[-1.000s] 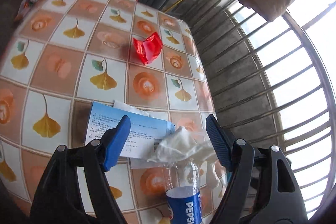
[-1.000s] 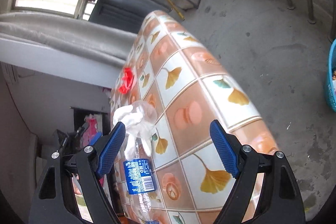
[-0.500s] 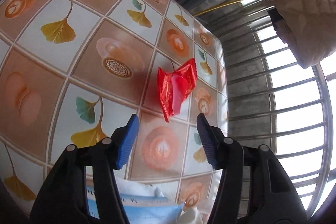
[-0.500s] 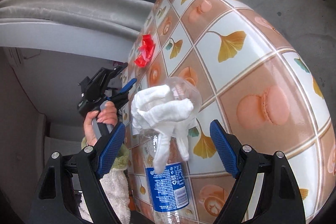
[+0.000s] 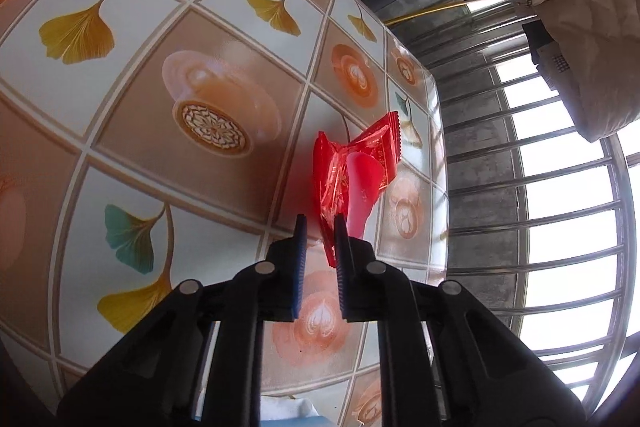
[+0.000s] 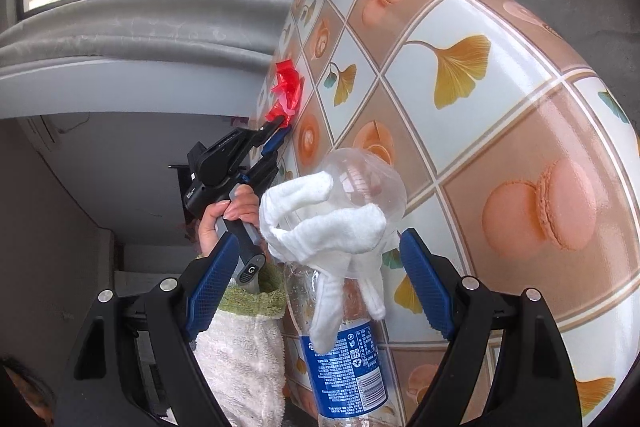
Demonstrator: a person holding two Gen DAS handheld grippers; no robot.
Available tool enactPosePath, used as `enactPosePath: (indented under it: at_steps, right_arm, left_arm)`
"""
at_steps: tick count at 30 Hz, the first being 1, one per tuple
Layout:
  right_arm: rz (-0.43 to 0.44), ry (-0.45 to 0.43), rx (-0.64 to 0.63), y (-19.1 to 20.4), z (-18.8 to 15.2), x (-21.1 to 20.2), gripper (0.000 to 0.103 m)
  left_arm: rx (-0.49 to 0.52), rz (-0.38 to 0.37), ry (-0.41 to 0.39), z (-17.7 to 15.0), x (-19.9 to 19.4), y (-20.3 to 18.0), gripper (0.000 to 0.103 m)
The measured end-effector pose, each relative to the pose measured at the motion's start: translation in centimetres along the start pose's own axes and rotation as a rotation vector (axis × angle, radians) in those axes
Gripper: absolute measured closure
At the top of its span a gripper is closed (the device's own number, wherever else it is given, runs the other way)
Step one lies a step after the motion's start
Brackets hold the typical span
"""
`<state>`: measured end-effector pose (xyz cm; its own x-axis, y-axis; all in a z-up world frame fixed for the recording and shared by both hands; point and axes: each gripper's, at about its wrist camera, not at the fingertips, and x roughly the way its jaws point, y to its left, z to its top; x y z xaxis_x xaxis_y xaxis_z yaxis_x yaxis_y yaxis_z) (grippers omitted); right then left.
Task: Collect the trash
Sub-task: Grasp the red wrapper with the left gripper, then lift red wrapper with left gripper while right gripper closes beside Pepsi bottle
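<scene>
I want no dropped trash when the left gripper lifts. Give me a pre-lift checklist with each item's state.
1. Left gripper closed on the red wrapper: ok; its jaws have just been closing, with the wrapper's lower corner between them.
2. Depth of grip: not ok, only a corner is pinched.
3. Wrapper clear of other trash: ok.
4. Right gripper open: ok.
5. Plastic bottle and white tissue lie between its fingers, ungripped: ok.
6. Bin to drop into: cannot tell, none in view.
</scene>
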<state>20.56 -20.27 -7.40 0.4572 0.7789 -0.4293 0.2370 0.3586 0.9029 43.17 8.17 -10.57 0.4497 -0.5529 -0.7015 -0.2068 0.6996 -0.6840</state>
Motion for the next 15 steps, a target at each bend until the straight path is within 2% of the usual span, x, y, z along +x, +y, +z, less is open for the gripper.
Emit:
enactPosePath:
  at_steps: [4,15]
  right_arm:
    - [0.009,0.005,0.008,0.1,0.3,0.5,0.023]
    - [0.023,0.002,0.020,0.1,0.9,1.3,0.023]
  left_arm:
    - [0.007,-0.013,-0.012,0.2,-0.1,0.1,0.102]
    - [0.094,-0.043,-0.052,-1.4,-3.5,-0.9,0.103]
